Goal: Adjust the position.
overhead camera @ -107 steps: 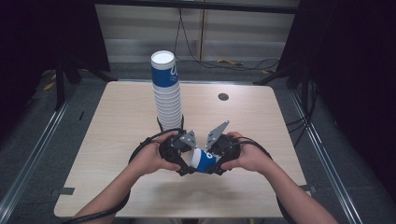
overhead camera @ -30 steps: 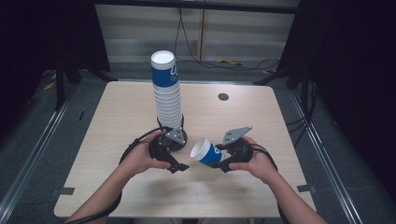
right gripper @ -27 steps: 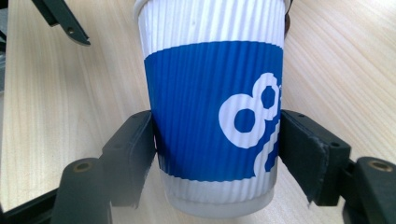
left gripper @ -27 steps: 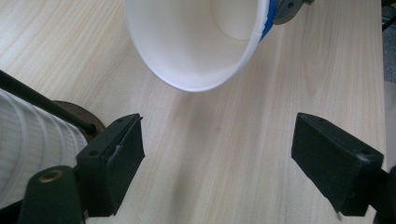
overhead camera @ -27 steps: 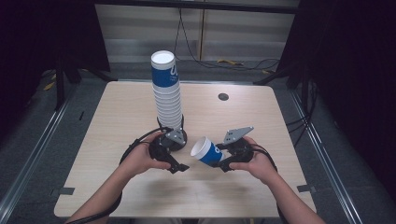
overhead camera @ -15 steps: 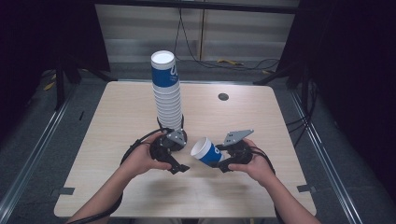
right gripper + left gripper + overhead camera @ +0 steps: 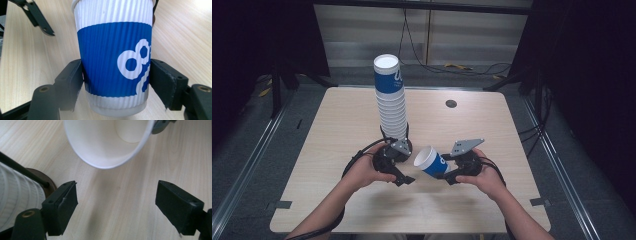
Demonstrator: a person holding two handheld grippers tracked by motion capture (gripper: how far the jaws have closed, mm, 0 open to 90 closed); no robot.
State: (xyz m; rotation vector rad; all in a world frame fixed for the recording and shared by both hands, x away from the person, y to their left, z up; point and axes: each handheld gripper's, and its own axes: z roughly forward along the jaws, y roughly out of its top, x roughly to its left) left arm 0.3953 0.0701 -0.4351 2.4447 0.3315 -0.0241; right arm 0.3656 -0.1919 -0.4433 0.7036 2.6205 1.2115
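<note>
Separated now, right gripper (image 7: 451, 172) clamps ribbed paper cup (image 7: 430, 161).

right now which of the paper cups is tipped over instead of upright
The single blue-and-white cup clamped in the right claw: it is tilted, mouth toward the left claw. The other cups stand upright in the stack.

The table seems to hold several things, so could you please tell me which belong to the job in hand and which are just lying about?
Part of the job:
- single blue and white cup, clamped sideways in the right gripper
- tall cup stack on its dark base
- left gripper, jaws open, facing the cup's mouth

Just lying about:
- round dark disc set in the table
- cables on the floor beyond
</note>
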